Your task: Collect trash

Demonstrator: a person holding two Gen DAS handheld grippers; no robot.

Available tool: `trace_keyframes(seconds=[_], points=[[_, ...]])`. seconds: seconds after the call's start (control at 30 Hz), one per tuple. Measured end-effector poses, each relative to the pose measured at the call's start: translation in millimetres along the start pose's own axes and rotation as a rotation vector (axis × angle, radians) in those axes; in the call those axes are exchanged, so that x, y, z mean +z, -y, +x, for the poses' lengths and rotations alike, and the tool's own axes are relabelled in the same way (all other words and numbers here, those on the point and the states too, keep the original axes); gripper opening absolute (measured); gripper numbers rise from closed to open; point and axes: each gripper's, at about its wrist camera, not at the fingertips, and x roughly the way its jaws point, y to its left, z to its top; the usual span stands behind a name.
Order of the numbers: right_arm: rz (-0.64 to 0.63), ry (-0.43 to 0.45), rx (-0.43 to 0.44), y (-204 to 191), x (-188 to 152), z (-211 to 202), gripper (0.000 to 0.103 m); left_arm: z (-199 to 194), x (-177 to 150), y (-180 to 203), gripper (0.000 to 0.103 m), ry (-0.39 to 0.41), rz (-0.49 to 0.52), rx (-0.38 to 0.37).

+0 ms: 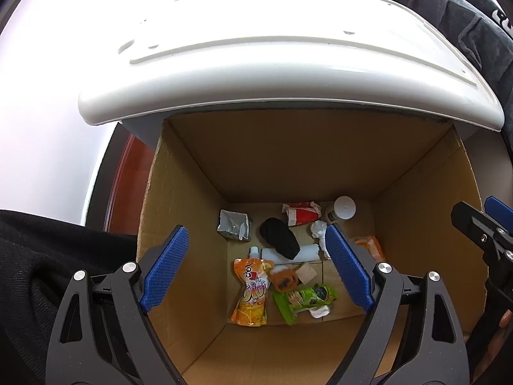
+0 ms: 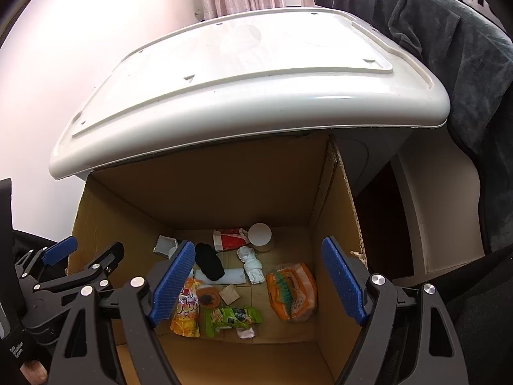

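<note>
Where the cardboard box stands open below a white plastic lid, its floor holds the trash: one orange drink pouch, long axis upright in view, spout toward the far wall; one green snack wrapper; one black sock; one white cup. Left gripper and right gripper: both spread, pinching nothing.

Open cardboard box, frame centre; on its floor: orange juice pouch, green wrapper, black cloth, white cup.
</note>
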Motion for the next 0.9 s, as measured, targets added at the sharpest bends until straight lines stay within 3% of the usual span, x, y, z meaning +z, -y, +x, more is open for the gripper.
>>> trace_keyframes(seconds=[0.3,0.5,0.7,0.9], points=[[0.021,0.027,-0.043,2.6,2.8,-3.4,0.096,-1.5,4.4,-2.6,0.085,0.015,-0.025,0.009],[0.024,0.036,-0.063,3.4,6.9,-6.2,0.098,-10.1,8.3,-1.6,0.085,0.037,-0.013,-0.004],[0.027,0.054,-0.081,5.8,13.5,-9.7,0.097,-24.3,16.8,-9.2,0.085,0.063,-0.052,-0.079],[0.048,0.069,-0.085,12.2,16.6,-13.7,0.097,-39.3,23.9,-7.4,0.085,0.114,-0.035,-0.087]])
